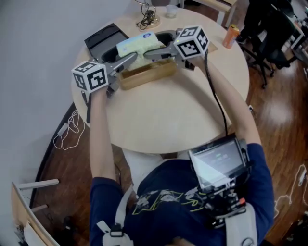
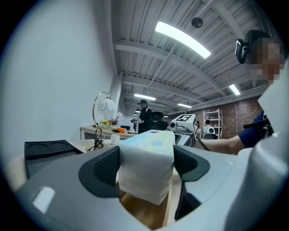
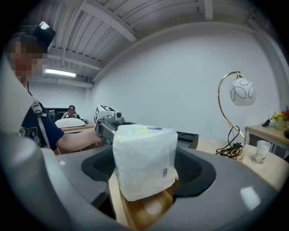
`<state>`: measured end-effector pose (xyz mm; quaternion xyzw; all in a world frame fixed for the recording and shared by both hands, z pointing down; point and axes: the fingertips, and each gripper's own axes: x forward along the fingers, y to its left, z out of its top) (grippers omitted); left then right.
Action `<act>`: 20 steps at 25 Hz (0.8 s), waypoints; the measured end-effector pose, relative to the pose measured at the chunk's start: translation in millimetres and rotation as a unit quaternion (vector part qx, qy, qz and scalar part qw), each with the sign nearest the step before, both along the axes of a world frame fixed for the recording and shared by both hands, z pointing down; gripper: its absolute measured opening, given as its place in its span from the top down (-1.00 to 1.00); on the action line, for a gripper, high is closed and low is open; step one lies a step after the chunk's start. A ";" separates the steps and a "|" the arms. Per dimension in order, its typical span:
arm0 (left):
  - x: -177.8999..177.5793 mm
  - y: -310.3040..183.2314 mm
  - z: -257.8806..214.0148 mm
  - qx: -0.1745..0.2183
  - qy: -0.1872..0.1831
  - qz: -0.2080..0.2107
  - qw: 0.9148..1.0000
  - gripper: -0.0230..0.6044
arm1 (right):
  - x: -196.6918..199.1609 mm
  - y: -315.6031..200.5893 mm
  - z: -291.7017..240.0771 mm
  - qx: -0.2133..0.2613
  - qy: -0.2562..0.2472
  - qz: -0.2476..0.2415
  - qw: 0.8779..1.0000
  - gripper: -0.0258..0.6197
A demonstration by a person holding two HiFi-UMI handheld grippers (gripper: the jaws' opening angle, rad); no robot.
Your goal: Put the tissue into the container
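A plastic-wrapped tissue pack point(image 1: 139, 45), white with a pale yellow-green top, is held over an open wooden container point(image 1: 147, 76) on the round table. My left gripper point(image 1: 132, 57) clamps its left end and my right gripper point(image 1: 151, 53) clamps its right end. In the left gripper view the pack point(image 2: 146, 173) fills the gap between both dark pads, with the wooden container point(image 2: 144, 216) just below. In the right gripper view the pack point(image 3: 144, 153) sits tilted between the pads, its lower corner over the container point(image 3: 146, 210).
A black tray point(image 1: 103, 38) lies at the table's far left. A lamp's base and cable point(image 1: 147, 19) and a glass cup point(image 1: 171, 10) stand at the back, an orange bottle point(image 1: 231, 36) at the right. The table's front edge point(image 1: 159, 151) is near the person's body.
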<state>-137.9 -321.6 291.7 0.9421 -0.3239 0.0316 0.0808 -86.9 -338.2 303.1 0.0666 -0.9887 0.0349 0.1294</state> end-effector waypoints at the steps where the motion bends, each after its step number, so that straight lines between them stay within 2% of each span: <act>1: -0.3 -1.7 6.8 0.003 -0.015 0.002 1.000 -0.22 | -0.5 -2.6 7.1 0.009 0.014 0.003 1.000 -0.28; 2: -0.4 -2.4 14.7 0.011 -0.038 0.003 0.999 -0.22 | 0.0 -5.4 16.0 0.024 0.033 0.007 0.999 -0.31; 4: -2.0 -2.6 30.1 0.028 -0.088 0.004 0.996 -0.23 | 4.5 -13.2 35.2 0.059 0.077 0.019 0.995 -0.55; 6: -7.2 -1.5 34.4 0.032 -0.094 -0.002 0.995 -0.26 | 11.1 -19.3 43.9 0.068 0.091 0.026 0.993 -0.71; 8: -14.0 1.9 29.7 0.037 -0.076 -0.009 0.996 -0.42 | 16.7 -20.2 40.8 0.054 0.073 0.031 0.995 -0.71; 17: -11.5 12.7 17.8 0.059 -0.082 -0.008 0.995 -0.42 | 16.0 -2.6 18.7 0.053 0.032 0.018 0.998 -0.71; 19: -4.5 17.6 11.0 0.061 -0.071 -0.006 0.996 -0.42 | 10.2 8.4 8.3 0.048 0.012 0.012 0.999 -0.62; 20: -1.1 21.6 6.0 0.063 -0.063 -0.005 0.996 -0.30 | 8.3 13.6 0.8 0.042 -0.006 0.012 0.999 -0.39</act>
